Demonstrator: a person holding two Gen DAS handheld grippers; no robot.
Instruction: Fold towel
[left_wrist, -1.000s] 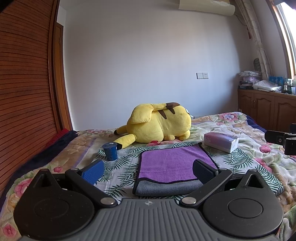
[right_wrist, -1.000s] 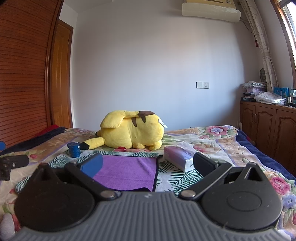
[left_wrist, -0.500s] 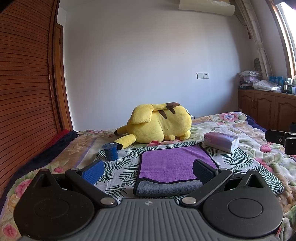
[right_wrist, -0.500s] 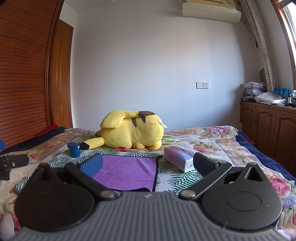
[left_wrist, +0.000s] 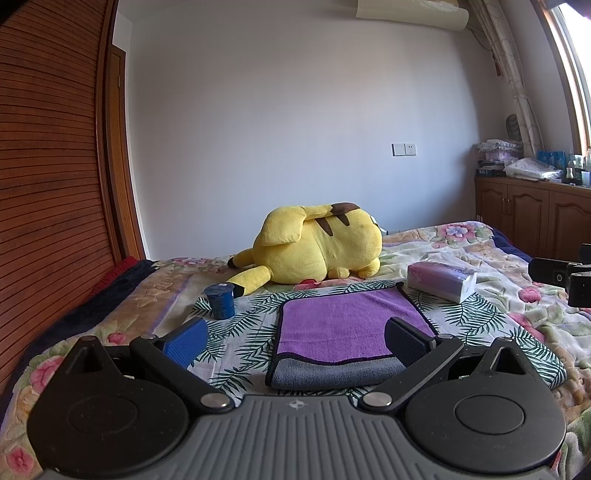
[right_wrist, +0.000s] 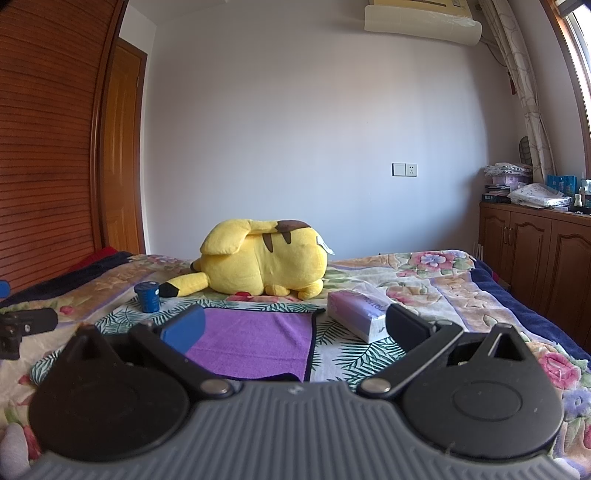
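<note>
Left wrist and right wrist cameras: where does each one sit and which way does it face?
Left wrist view: sits on the left gripper, low over the bed, facing the far wall; towel straight ahead between its open fingers; right gripper at the right edge.
Right wrist view: sits on the right gripper, same heading, further right; towel left of centre; left gripper at the left edge.
Shared: towel, yellow plush toy, blue cup, tissue pack.

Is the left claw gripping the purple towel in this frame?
No, the left claw is open and empty above the bed, with the purple towel lying flat beyond its fingers.
</note>
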